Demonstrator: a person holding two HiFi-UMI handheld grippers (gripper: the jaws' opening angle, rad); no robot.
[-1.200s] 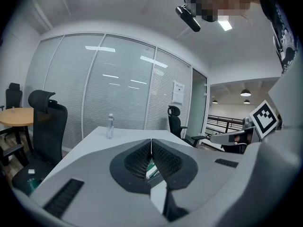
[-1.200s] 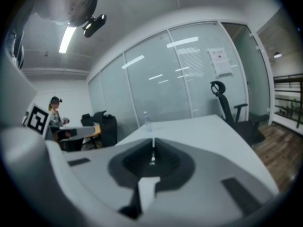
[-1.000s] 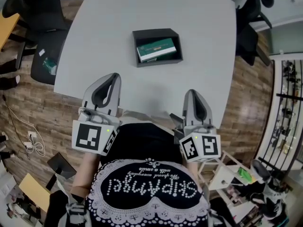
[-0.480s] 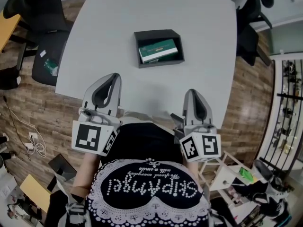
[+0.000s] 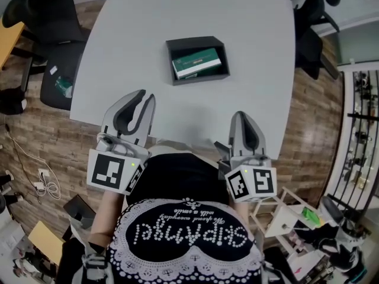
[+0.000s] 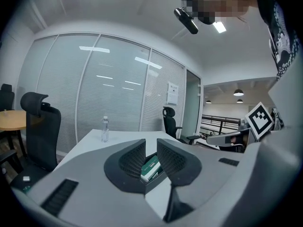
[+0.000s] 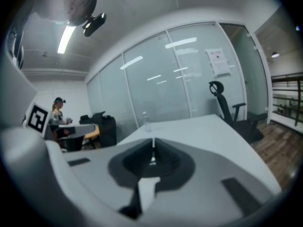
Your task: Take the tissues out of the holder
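The left gripper [image 5: 147, 95] has just been opening. Its jaws were pressed together before, and now they stand a little apart with nothing between them. The right gripper [image 5: 241, 115] is pressed together. The green tissues [image 5: 195, 62] lie in the black holder [image 5: 195, 42], far out on the bench [image 5: 177, 10]. Only the right gripper view shows a person [image 7: 59, 110] sitting far off at the left.

Tissue pack [image 5: 196, 62] print too small, chair [image 5: 44, 10] cut off (top edge)

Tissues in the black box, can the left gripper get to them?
Probably yes. The left gripper, jaws just opening and empty, faces bare table, and the holder is open-topped with the tissues showing.
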